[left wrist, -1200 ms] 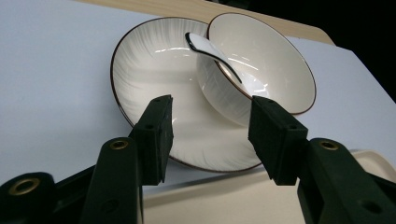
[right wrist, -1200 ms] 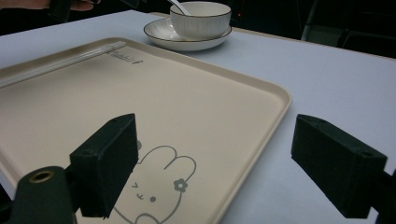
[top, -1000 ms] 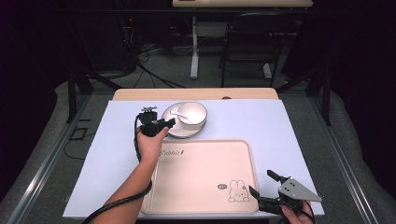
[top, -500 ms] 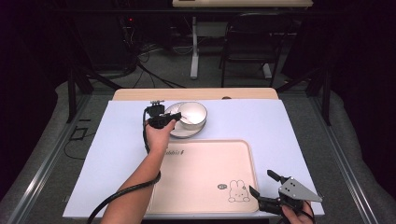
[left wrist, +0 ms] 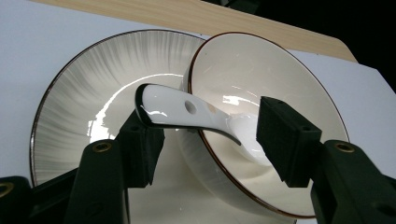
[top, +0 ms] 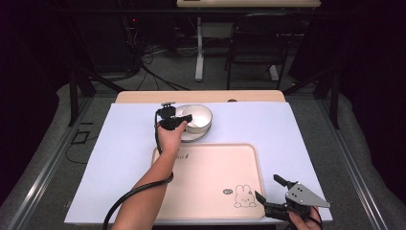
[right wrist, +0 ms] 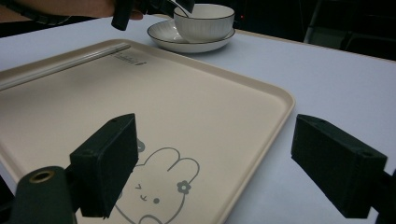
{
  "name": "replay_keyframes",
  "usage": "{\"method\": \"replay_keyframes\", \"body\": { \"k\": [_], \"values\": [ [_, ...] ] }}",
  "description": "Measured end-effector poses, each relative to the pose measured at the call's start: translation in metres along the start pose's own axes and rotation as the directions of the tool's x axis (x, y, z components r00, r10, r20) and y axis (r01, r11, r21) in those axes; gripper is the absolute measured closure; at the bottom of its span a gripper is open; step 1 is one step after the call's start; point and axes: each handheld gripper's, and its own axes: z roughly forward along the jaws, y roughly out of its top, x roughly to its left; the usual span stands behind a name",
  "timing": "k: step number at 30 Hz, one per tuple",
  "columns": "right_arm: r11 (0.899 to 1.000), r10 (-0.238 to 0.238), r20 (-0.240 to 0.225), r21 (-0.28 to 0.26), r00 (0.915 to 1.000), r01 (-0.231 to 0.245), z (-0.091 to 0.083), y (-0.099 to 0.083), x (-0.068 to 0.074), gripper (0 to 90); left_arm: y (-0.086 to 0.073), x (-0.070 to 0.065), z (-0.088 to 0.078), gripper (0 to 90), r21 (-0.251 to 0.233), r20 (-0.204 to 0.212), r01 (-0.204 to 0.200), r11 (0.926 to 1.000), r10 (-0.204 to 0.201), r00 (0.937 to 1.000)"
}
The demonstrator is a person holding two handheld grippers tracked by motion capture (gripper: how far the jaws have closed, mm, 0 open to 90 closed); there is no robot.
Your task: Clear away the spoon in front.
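A white ceramic spoon point(left wrist: 177, 109) lies with its scoop in a white bowl point(left wrist: 280, 79) and its handle over the rim. The bowl stands on a ribbed white plate point(left wrist: 93, 93). My left gripper point(left wrist: 210, 135) hangs over them, and its jaws have just been opening. The spoon's handle lies between them, close to the left pad, and neither pad presses on it. In the high view the left gripper point(top: 179, 116) sits at the bowl's point(top: 200, 117) left edge. My right gripper point(top: 268, 188) stands open with nothing in it over the near right corner of a beige tray point(top: 210, 177).
The tray point(right wrist: 187, 93) has a rabbit drawing at its near corner and lies on a white mat point(top: 306, 139) over the table. The plate point(right wrist: 187, 44) and bowl point(right wrist: 203, 23) stand just beyond the tray's far edge. Chairs and cables lie beyond the table.
My left hand has moved right and a little farther from me, up to the bowl. My right gripper has stayed where it was.
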Motion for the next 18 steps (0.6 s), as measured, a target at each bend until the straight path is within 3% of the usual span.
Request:
{"method": "replay_keyframes", "body": {
  "k": [12,18],
  "values": [
    [1.0,-0.001,-0.002,0.0,1.0,0.001,0.0001,0.0001,-0.0002,14.3,0.0008,0.0027,0.0078,43.7,0.002,-0.042,-0.007,1.0,0.007,0.9991],
    [1.0,-0.002,-0.002,-0.001,1.0,0.002,0.0,0.0002,-0.0004,14.3,0.0017,0.0031,0.0071,47.8,-0.002,-0.032,-0.008,1.0,0.008,0.9995]
  ]
}}
